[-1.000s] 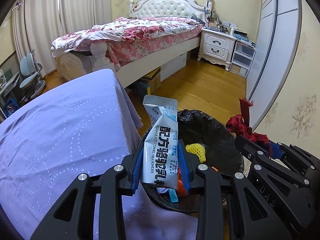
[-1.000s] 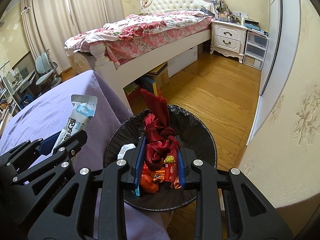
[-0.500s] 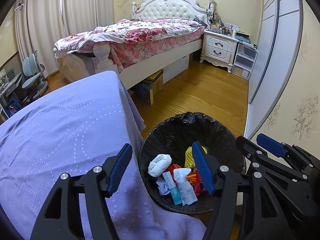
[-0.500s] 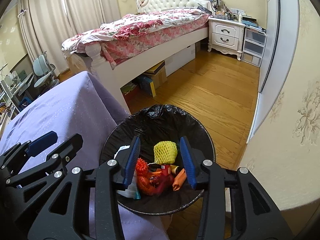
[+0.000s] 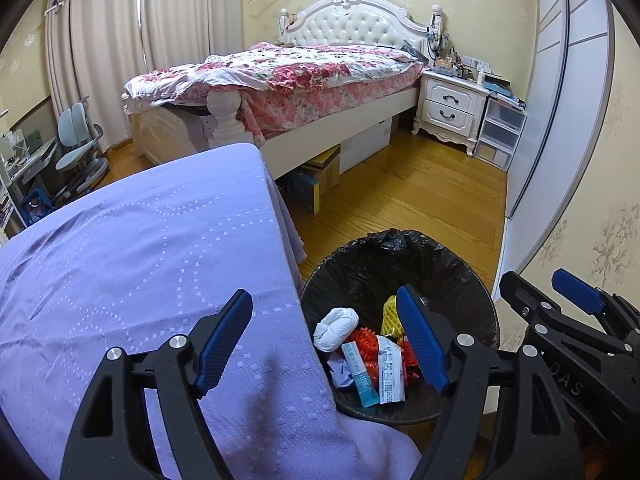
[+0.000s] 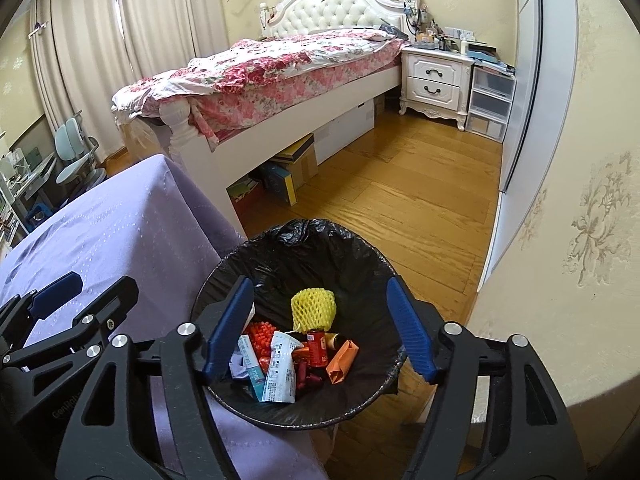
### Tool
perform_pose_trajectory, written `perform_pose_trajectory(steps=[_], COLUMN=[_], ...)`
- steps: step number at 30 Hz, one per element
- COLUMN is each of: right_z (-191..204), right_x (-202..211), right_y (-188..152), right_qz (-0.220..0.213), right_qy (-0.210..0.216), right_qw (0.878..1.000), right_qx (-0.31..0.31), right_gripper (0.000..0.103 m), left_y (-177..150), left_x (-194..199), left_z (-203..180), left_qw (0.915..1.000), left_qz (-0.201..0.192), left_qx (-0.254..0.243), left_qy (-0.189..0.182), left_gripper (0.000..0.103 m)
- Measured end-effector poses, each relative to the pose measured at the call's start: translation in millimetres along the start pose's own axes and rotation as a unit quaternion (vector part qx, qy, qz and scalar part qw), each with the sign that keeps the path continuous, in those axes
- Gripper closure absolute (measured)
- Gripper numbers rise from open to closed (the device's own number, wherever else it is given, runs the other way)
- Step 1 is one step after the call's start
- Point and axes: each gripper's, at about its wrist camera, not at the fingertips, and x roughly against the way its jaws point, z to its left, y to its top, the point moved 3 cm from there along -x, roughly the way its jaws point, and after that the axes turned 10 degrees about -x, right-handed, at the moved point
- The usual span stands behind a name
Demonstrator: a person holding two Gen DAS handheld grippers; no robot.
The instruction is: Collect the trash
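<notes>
Lilac-clothed table [image 5: 132, 248] is sitting just beside the black-lined bin [image 6: 304, 240]; left gripper [image 5: 324, 344] and right gripper [image 6: 320, 328] are hanging empty, jaws just spreading apart; milk-powder sachet [image 6: 280, 368] is lying inside; best lifting clear without snagging the liner.

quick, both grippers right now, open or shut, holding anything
Left gripper: open, jaws just opened, nothing between them.
Right gripper: open, jaws just opened, nothing held; it sits over the bin.
</notes>
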Motion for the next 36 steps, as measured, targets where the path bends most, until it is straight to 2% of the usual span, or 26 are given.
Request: perform_pose_trajectory(steps=[3, 5, 11, 24, 36], right_z=[0, 0, 4, 15, 34], right_x=[4, 9, 18, 42, 77], right_y=[0, 1, 0, -7, -21], right_qz=[-0.003, -0.013, -0.03, -0.042, -0.062], right_qy=[-0.002, -0.003, -0.01, -0.002, 0.015], right_qw=[1.0, 1.0, 0.999, 0.999, 0.997], right_qx=[0.001, 0.003, 0.005, 0.019, 0.037], right_gripper=[0.032, 0.025, 0.013, 0.009, 0.009], left_y=[0, 0, -2, -14, -34], left_x=[5, 10, 24, 55, 103], left_z=[4, 7, 14, 28, 45], left_qw=[0.9999, 0.9999, 0.9994, 0.9978, 0.9953], left_qz=[-0.005, -0.01, -0.022, -0.04, -0.064], left_qx=[0.001, 0.005, 0.009, 0.013, 0.029], left_qy=[0.012, 0.013, 0.025, 0.051, 0.068], left_gripper=[0.025, 0.025, 0.021, 0.017, 0.016])
